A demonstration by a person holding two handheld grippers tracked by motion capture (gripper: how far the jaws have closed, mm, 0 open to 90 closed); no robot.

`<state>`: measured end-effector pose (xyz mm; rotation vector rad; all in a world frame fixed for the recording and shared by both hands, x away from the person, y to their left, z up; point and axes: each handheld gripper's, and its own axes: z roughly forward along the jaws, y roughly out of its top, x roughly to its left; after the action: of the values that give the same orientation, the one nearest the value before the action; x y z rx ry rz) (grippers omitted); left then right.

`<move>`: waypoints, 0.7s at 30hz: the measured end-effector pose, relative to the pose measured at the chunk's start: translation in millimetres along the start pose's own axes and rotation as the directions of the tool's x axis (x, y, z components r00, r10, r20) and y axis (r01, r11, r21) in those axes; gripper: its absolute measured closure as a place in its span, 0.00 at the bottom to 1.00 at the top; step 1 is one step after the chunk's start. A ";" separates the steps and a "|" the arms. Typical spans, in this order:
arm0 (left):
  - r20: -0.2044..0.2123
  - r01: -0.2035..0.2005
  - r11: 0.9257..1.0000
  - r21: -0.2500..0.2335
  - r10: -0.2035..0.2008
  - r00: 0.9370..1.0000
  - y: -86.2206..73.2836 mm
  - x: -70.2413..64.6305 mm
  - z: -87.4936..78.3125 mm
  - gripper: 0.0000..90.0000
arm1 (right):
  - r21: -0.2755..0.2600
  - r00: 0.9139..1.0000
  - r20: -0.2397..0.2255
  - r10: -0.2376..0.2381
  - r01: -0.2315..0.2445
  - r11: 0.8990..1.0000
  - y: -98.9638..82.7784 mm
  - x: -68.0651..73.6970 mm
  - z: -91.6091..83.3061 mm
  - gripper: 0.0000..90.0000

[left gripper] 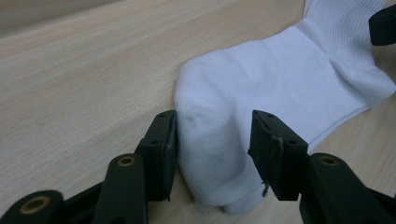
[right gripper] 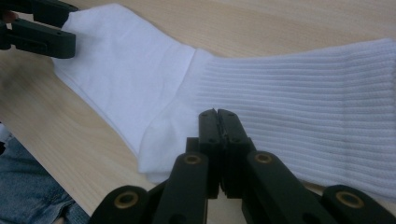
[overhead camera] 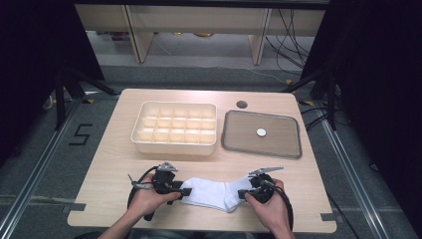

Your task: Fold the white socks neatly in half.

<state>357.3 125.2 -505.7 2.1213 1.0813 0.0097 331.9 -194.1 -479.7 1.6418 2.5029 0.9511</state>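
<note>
A white sock [overhead camera: 214, 194] lies flat near the table's front edge, its toe to the left and its ribbed cuff to the right. My left gripper [overhead camera: 183, 191] has the toe [left gripper: 210, 140] bunched between its pads, and the fabric bulges up there. My right gripper [overhead camera: 244, 194] is at the cuff end. In the right gripper view its jaws [right gripper: 217, 116] stand pressed together at the sock's edge, where ribbed cuff [right gripper: 303, 93] meets smooth foot, and the fabric puckers beside them. The left gripper [right gripper: 46, 28] shows at the far toe end.
A cream box [overhead camera: 174, 142] divided into several small cells stands behind the sock at centre left. To its right is a grey tray [overhead camera: 234, 142] with a white disc [overhead camera: 261, 132] in it. A round hole [overhead camera: 242, 104] is in the tabletop behind.
</note>
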 end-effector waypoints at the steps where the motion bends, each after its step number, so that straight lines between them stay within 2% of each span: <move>1: -0.005 -0.002 1.000 -0.006 0.001 1.000 -0.4 -0.7 0.4 0.58 | 0.000 1.000 -0.006 -0.002 0.002 1.000 0.1 0.2 0.4 0.98; 3: -0.012 -0.032 0.999 -0.003 0.032 0.999 -1.1 -1.6 0.6 0.62 | -0.010 1.000 0.009 -0.002 0.002 1.000 -1.5 1.8 5.0 0.98; 5: -0.015 -0.068 0.998 -0.012 0.068 0.998 -2.7 -4.7 2.1 0.64 | 0.004 1.000 0.018 -0.002 0.002 1.000 -2.3 2.7 6.3 0.98; 7: -0.015 -0.117 0.993 -0.003 0.117 0.993 -4.4 -9.0 3.7 0.76 | 0.002 0.999 0.023 -0.022 0.022 1.000 -5.7 3.3 12.6 0.98; 8: -0.015 -0.117 0.993 -0.003 0.117 0.993 -4.4 -9.0 3.7 0.81 | 0.002 0.999 0.023 -0.022 0.022 1.000 -5.7 3.3 12.6 0.98; 9: -0.008 -0.120 0.993 -0.006 0.120 0.993 -4.6 -9.9 4.6 0.81 | 0.021 1.000 0.020 0.000 0.000 1.000 -5.5 4.4 12.8 0.99; 10: -0.004 -0.107 0.994 -0.019 0.106 0.994 -5.2 -10.8 5.5 0.84 | 0.016 1.000 0.027 -0.001 0.001 1.000 -5.7 4.9 13.5 0.99; 11: -0.005 -0.108 0.994 -0.008 0.108 0.994 -5.3 -10.0 4.7 0.87 | 0.012 1.000 0.031 -0.006 0.005 1.000 -5.3 5.9 13.9 0.99; 12: 0.009 -0.086 0.996 -0.017 0.086 0.996 -5.4 -8.9 4.9 0.88 | 0.009 0.999 0.048 -0.022 0.022 1.000 -5.0 6.1 14.6 0.99; 13: 0.009 -0.086 0.996 -0.017 0.086 0.996 -5.4 -8.9 4.9 0.88 | 0.024 0.999 0.035 -0.008 0.008 1.000 -3.6 7.3 13.5 0.99; 14: 0.024 -0.071 0.997 -0.015 0.072 0.997 -5.1 -7.2 4.0 0.88 | 0.024 0.999 0.035 -0.008 0.008 1.000 -3.6 7.3 13.5 0.99; 15: 0.045 -0.027 0.999 -0.030 0.029 0.999 -4.9 -6.8 3.8 0.89 | 0.027 0.999 0.044 -0.012 0.011 1.000 -2.1 8.2 12.6 0.99; 17: 0.075 -0.004 0.999 -0.040 0.007 0.997 -3.2 -4.4 -0.6 0.89 | 0.000 0.999 0.037 -0.018 0.018 1.000 1.6 12.4 8.6 1.00; 19: 0.096 0.008 0.999 -0.054 -0.002 0.995 -1.4 -6.0 -5.9 0.89 | -0.013 0.999 0.009 -0.032 0.032 0.999 5.8 19.1 5.5 1.00; 20: 0.114 0.002 0.999 -0.043 0.003 0.993 -0.8 -6.2 -6.9 0.89 | -0.030 0.998 -0.031 -0.050 0.049 0.998 8.3 27.7 8.6 1.00; 21: 0.111 0.005 0.999 -0.050 0.001 0.994 -1.1 -7.9 -6.9 0.89 | -0.022 0.996 -0.055 -0.064 0.063 0.998 9.3 30.9 11.9 1.00</move>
<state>349.2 124.3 -499.0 2.0510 1.0078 -0.0801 329.4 -160.1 -475.1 1.5417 2.5550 1.0250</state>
